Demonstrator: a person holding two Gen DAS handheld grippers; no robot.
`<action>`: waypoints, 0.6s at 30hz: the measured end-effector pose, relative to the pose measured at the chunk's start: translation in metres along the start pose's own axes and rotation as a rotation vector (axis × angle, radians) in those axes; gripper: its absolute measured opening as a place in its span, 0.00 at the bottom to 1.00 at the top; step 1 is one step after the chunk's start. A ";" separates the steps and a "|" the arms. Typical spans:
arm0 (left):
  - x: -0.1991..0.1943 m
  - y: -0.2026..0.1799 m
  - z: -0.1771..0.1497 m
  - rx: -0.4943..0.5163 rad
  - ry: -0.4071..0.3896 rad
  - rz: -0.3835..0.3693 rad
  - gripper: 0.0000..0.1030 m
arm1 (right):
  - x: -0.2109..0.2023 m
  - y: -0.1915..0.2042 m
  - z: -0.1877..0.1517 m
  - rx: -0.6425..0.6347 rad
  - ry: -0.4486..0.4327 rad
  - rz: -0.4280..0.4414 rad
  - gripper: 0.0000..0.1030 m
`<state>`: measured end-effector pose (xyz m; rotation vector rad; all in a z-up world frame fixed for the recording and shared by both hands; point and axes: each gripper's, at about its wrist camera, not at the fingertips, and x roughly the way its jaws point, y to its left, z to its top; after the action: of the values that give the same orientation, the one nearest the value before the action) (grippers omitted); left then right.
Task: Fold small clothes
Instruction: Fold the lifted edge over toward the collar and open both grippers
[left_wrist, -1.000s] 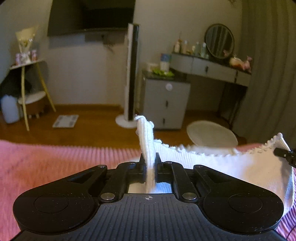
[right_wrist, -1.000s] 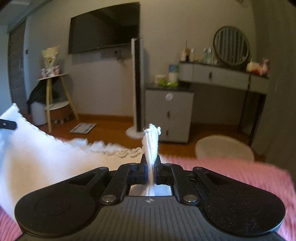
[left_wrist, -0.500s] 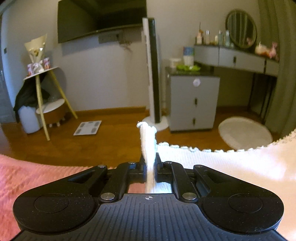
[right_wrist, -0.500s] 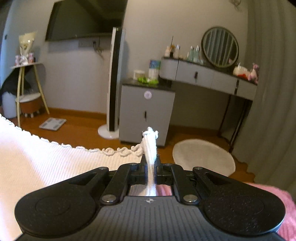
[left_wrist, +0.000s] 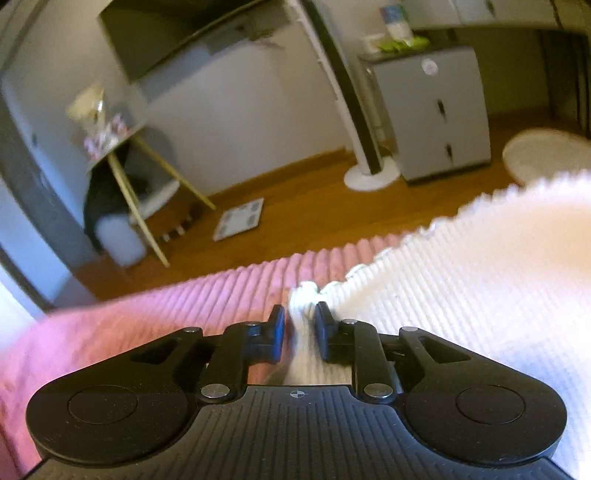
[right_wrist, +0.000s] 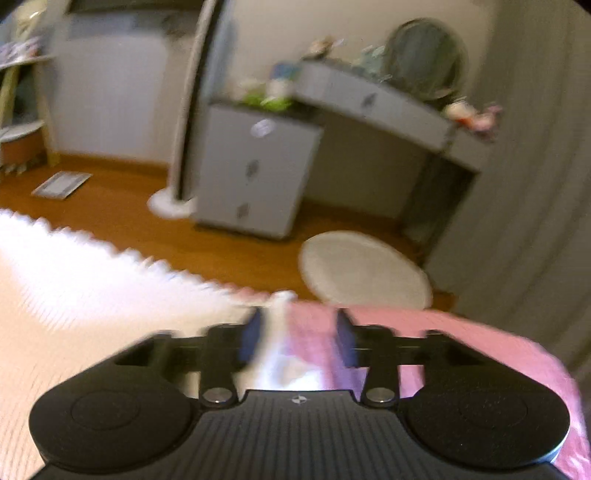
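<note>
A white ribbed knit garment (left_wrist: 461, 280) with a scalloped edge lies on the pink ribbed bedspread (left_wrist: 155, 325). My left gripper (left_wrist: 300, 317) has its jaws a little apart, with a corner of the garment still between them. In the right wrist view the garment (right_wrist: 92, 280) spreads to the left. My right gripper (right_wrist: 295, 325) is open wide, and the garment's corner lies loose by its left finger. Both views are blurred by motion.
Past the bed's far edge is a wooden floor with a round white rug (right_wrist: 364, 273), a grey cabinet (right_wrist: 255, 177), a tower fan (left_wrist: 354, 107), a floor scale (left_wrist: 240, 219) and a wooden side stand (left_wrist: 129, 173). A curtain (right_wrist: 528, 184) hangs at right.
Both grippers have dropped toward the bed and tilted down. Both were shut on the garment's corners; now the right has opened wide and the left has parted slightly.
</note>
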<state>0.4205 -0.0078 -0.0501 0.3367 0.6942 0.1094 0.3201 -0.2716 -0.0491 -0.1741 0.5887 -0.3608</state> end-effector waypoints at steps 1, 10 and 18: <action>-0.009 0.011 0.001 -0.069 0.009 -0.030 0.28 | -0.011 -0.006 0.000 0.028 -0.027 0.001 0.47; -0.104 0.046 -0.073 -0.240 -0.017 -0.269 0.62 | -0.128 -0.049 -0.087 0.391 0.023 0.283 0.47; -0.111 0.045 -0.089 -0.225 0.018 -0.275 0.54 | -0.140 -0.030 -0.097 0.278 0.013 0.264 0.22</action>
<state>0.2784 0.0351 -0.0309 0.0228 0.7317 -0.0706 0.1487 -0.2517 -0.0497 0.1727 0.5598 -0.1844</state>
